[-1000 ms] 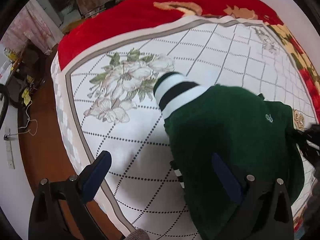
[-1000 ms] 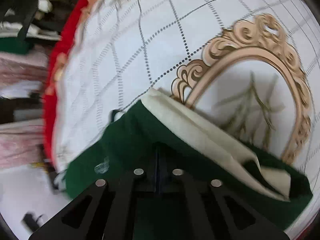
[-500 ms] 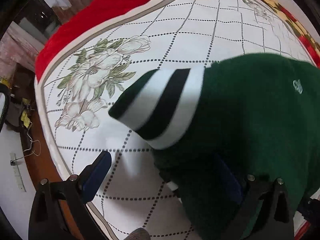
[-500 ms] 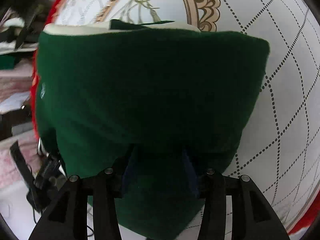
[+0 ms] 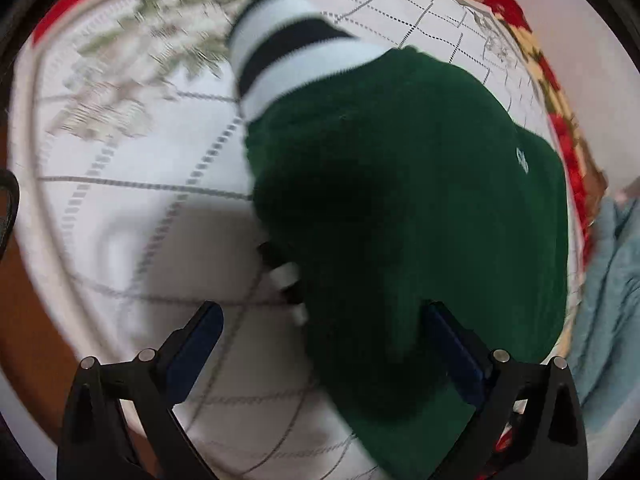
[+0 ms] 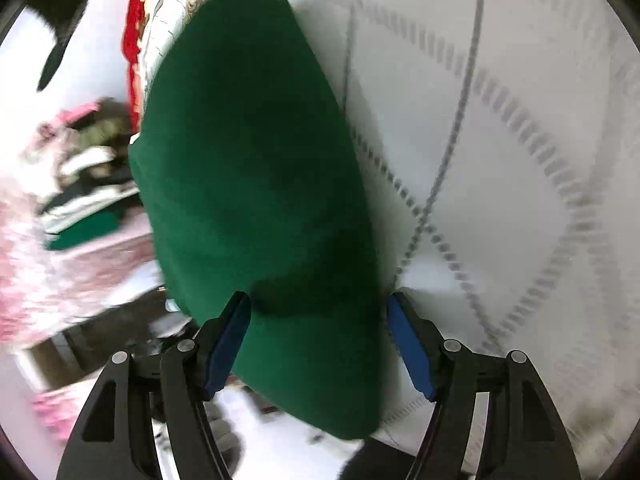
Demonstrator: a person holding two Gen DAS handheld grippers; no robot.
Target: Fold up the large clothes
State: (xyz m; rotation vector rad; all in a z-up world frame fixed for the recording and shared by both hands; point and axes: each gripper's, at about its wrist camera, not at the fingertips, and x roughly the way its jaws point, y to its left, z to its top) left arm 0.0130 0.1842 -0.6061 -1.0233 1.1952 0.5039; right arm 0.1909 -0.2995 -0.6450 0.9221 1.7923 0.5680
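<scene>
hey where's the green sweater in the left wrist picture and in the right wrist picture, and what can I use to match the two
Left wrist view: the green sweater fills the centre and right, its striped cuff at the top.
Right wrist view: the green sweater runs down the centre-left, passing between the open right gripper fingers.
Shared landmark: the white bedspread with its dotted diamond grid, under the sweater in both.

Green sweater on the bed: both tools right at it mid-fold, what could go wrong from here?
1. The right tool has just been opening with the green sweater between its blue pads; if it pulls back carelessly, a pad could snag the knit and drag the fold open.
2. The striped cuff sticks out past the folded body, so the bundle may end up untidy.
3. The left tool stands open astride the sweater's edge; closing here could pinch the bedspread too.
</scene>
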